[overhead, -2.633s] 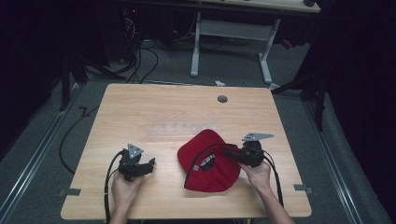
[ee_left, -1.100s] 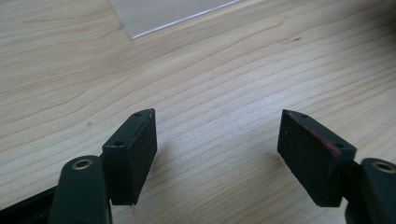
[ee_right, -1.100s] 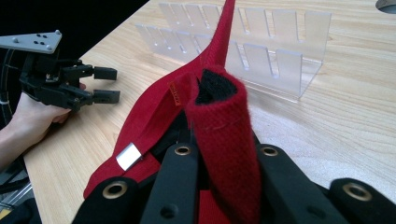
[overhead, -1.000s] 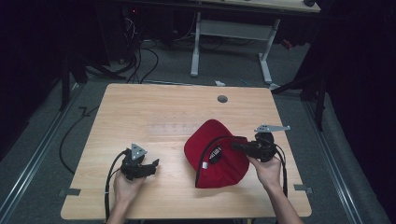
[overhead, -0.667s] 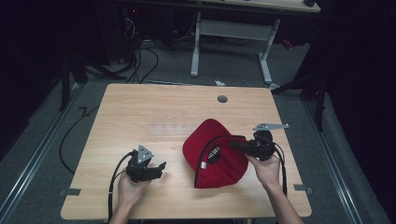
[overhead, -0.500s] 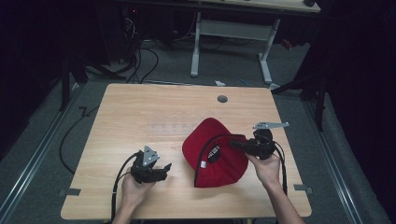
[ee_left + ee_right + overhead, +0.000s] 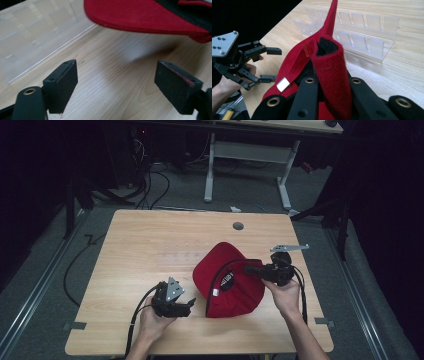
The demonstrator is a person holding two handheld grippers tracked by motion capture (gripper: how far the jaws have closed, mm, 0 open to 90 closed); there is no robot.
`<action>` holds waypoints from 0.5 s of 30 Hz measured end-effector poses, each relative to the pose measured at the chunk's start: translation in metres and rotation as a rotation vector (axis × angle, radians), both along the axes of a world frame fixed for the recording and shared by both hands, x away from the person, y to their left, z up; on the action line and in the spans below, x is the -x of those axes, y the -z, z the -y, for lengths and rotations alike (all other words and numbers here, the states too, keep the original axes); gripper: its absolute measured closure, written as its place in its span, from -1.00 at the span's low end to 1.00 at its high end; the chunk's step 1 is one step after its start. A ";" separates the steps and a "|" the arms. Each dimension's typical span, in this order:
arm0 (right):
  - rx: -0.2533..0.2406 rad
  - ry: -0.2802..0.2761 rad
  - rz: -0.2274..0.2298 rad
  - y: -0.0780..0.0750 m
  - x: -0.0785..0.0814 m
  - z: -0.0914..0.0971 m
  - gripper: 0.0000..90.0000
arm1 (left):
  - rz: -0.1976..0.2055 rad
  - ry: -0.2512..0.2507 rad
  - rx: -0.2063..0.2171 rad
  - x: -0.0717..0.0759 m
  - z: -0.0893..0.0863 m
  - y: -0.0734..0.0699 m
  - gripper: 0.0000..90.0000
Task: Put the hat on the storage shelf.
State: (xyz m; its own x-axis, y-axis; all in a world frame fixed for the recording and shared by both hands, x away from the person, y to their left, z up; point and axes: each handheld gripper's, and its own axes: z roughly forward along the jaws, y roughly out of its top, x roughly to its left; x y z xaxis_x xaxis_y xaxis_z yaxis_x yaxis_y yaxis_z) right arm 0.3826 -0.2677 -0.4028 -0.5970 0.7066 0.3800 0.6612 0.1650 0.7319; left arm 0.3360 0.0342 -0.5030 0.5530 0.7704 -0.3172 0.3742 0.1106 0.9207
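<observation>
A red cap (image 7: 230,282) lies on the right half of the table (image 7: 150,245), lifted at one edge. The right gripper (image 7: 251,268) is clamped on the cap's rear strap; in the right gripper view the red fabric (image 7: 332,75) stands pinched between the closed jaws. The left gripper (image 7: 189,303) sits at the near left, just beside the cap's brim and apart from it, jaws spread wide with nothing between them. In the left gripper view the brim (image 7: 150,17) hangs above the wood ahead of the jaws. A clear plastic rack (image 7: 359,32) stands on the table beyond the cap.
</observation>
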 end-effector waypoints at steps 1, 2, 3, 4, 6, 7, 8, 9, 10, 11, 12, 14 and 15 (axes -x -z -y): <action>0.001 -0.001 -0.002 -0.001 0.000 -0.001 0.89 | 0.003 0.005 0.002 0.000 0.001 0.000 -0.59; 0.004 -0.002 -0.006 -0.002 -0.001 -0.003 0.89 | 0.003 0.005 0.002 0.000 0.001 0.000 -0.60; 0.004 -0.002 -0.006 -0.002 -0.001 -0.003 0.89 | 0.004 0.008 -0.001 0.000 0.002 0.001 -0.60; 0.011 -0.006 -0.007 -0.005 -0.001 -0.006 0.89 | 0.000 0.012 -0.005 0.000 0.003 0.002 -0.62; 0.012 -0.007 -0.008 -0.006 -0.002 -0.008 0.89 | 0.000 0.012 -0.012 0.000 0.004 0.003 -0.63; 0.003 -0.011 -0.013 -0.007 -0.003 -0.009 0.89 | 0.004 0.012 -0.016 0.001 0.005 0.002 -0.65; 0.003 -0.011 -0.013 -0.007 -0.003 -0.009 0.89 | 0.004 0.012 -0.016 0.001 0.005 0.002 -0.65; -0.002 -0.014 -0.019 -0.006 -0.004 -0.010 0.89 | 0.008 0.014 -0.014 0.001 0.005 0.002 -0.65; -0.007 -0.018 -0.031 -0.004 -0.006 -0.011 0.89 | 0.011 0.014 -0.005 0.002 0.005 0.001 -0.66; -0.007 -0.018 -0.031 -0.004 -0.006 -0.011 0.89 | 0.011 0.014 -0.005 0.002 0.005 0.001 -0.66; -0.004 -0.020 -0.041 -0.003 -0.007 -0.013 0.89 | 0.016 0.013 -0.013 0.002 0.006 0.001 -0.67; -0.002 -0.023 -0.048 -0.001 -0.008 -0.014 0.89 | 0.018 0.015 -0.015 0.002 0.007 0.001 -0.67; -0.002 -0.023 -0.051 0.000 -0.008 -0.015 0.89 | 0.022 0.020 -0.027 0.002 0.009 0.000 -0.67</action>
State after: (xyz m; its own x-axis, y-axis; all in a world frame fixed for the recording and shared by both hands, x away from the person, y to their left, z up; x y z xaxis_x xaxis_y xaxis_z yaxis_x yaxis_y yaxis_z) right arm 0.3906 -0.2531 -0.4025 -0.5925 0.6923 0.4119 0.6940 0.1790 0.6974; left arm 0.3337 0.0248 -0.5032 0.5747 0.7673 -0.2845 0.3559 0.0787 0.9312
